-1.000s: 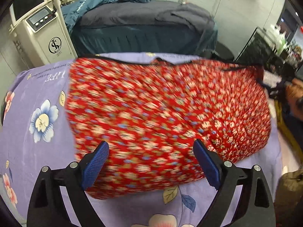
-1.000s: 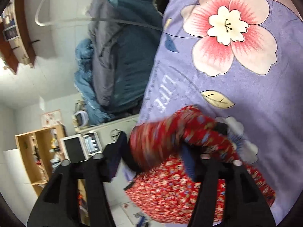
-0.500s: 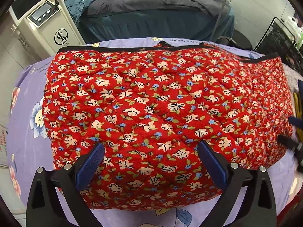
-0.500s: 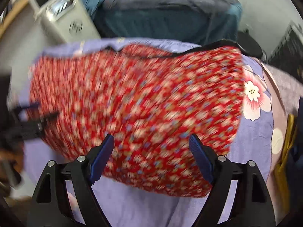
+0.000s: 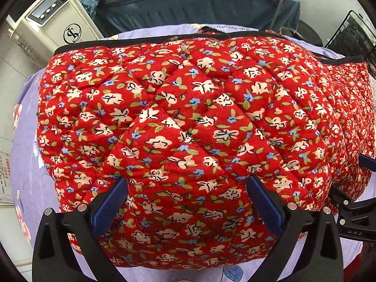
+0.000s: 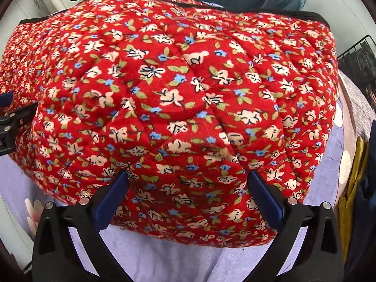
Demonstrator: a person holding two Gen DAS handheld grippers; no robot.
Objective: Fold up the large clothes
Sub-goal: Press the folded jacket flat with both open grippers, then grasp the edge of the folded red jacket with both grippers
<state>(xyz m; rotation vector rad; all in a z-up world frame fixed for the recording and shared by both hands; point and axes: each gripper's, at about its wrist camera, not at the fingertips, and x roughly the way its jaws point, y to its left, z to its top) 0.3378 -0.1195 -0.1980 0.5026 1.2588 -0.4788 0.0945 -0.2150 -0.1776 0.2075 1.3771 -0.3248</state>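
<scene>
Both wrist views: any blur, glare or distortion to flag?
Left wrist view: sharp, no motion blur; the red quilted garment bulges from fisheye distortion, with dark vignette in the corners; the white machine is brightly lit, not blown out. Right wrist view: garment mostly crisp, with slight softness near its near edge; same barrel warp, and even light without harsh shadows or glare.

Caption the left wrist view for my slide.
Open left gripper above the folded red floral quilted garment on a lilac sheet.

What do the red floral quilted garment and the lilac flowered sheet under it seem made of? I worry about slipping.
Red floral quilted garment: likely padded cotton, matte and faintly napped, with puffy diamond stitching. Lilac flowered sheet: thin printed woven cloth, smooth, matte; fibre unclear.
</scene>
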